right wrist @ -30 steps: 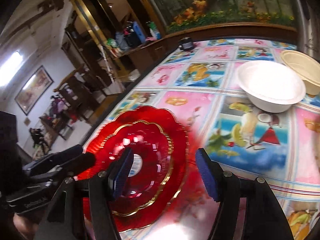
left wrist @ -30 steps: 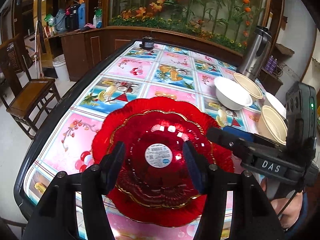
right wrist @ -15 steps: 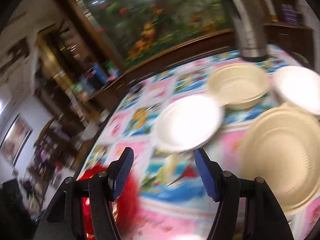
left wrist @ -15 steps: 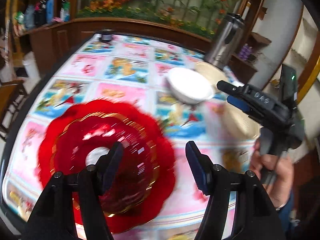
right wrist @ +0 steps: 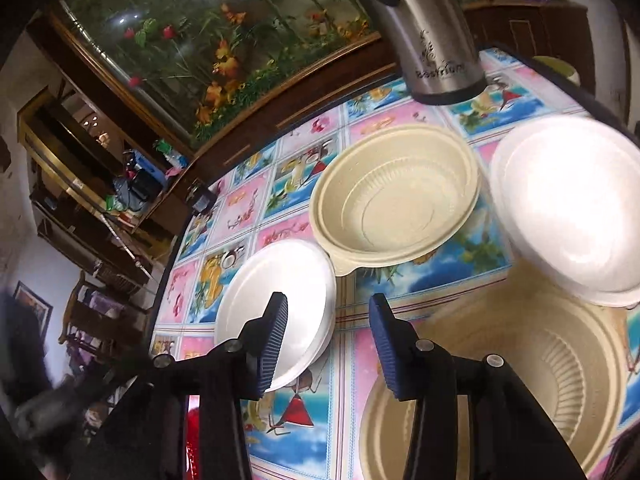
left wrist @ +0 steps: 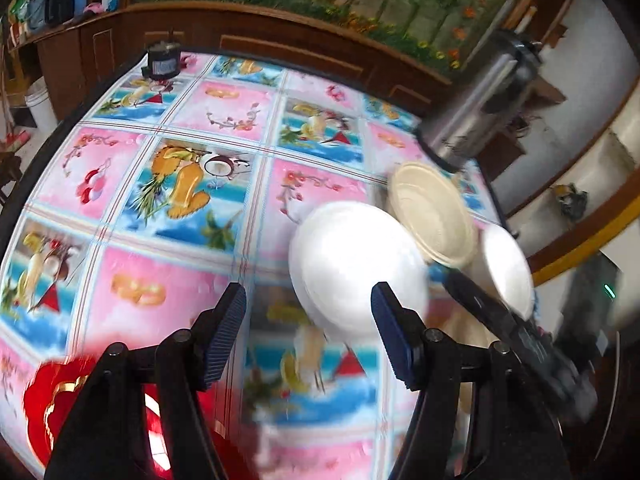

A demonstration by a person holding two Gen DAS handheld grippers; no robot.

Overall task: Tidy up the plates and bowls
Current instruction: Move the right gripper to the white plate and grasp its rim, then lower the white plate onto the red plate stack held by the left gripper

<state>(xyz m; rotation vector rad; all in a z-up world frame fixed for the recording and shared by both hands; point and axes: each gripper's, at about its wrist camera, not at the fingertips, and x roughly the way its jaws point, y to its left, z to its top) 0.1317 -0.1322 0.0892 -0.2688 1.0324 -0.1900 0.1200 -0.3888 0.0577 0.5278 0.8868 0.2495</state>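
Note:
My left gripper (left wrist: 310, 330) is open and empty above the patterned tablecloth, with a white bowl (left wrist: 356, 264) just beyond its right finger. The red flower-shaped plate (left wrist: 52, 408) lies at the lower left, partly hidden by the gripper. A beige bowl (left wrist: 434, 216) and a second white bowl (left wrist: 508, 272) sit further right. My right gripper (right wrist: 328, 336) is open and empty, above the table between the white bowl (right wrist: 280, 304) and a near beige bowl (right wrist: 520, 392). Another beige bowl (right wrist: 396, 200) and a white bowl (right wrist: 568, 208) lie beyond. The right gripper (left wrist: 516, 332) shows blurred in the left wrist view.
A steel thermos (right wrist: 432, 40) stands at the far side of the table, also in the left wrist view (left wrist: 484, 100). A small black jar (left wrist: 162, 62) sits at the far left corner. A wooden cabinet with plants runs behind the table (left wrist: 180, 200).
Both grippers have swung right, away from the red plate and toward the bowls. The red plate has slid to the lower left of both views. Both grippers stay open.

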